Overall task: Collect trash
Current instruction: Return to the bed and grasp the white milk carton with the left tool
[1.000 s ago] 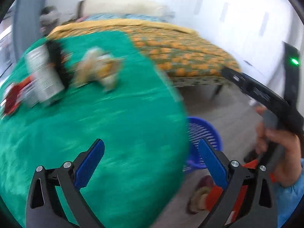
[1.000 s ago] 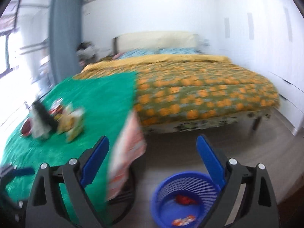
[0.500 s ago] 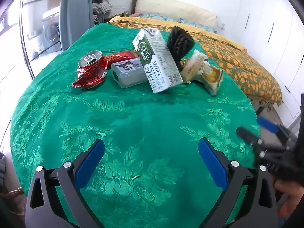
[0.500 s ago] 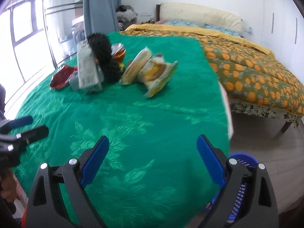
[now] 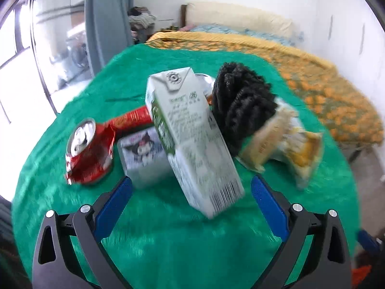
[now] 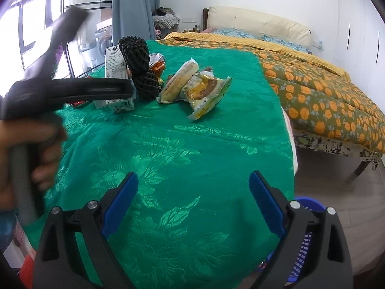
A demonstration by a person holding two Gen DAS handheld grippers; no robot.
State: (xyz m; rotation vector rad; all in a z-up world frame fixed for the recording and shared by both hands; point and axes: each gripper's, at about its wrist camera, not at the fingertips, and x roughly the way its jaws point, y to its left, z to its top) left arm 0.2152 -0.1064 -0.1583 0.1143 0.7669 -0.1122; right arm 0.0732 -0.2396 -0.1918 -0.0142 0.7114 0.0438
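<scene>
On the green tablecloth [image 5: 180, 240] lies a heap of trash: a white-green milk carton [image 5: 192, 139], a crushed red can [image 5: 89, 151], a small grey box with a cartoon face [image 5: 144, 154], a black foam net [image 5: 243, 106] and yellow snack wrappers [image 5: 284, 144]. My left gripper [image 5: 191, 200] is open, its blue pads on either side of the carton's near end. My right gripper [image 6: 192, 202] is open and empty over the cloth, well short of the wrappers [image 6: 204, 89]. The blue trash basket [image 6: 305, 238] shows on the floor at lower right.
The left gripper's body and the hand holding it [image 6: 36, 125] fill the left of the right wrist view. A bed with an orange-patterned cover [image 6: 324, 84] stands to the right, beyond the table's edge. A window and grey curtain [image 5: 108, 24] are at the back left.
Both grippers swung from the basket side back over the table. The left gripper has moved in close to the milk carton; the right one has moved less. Both stay open.
</scene>
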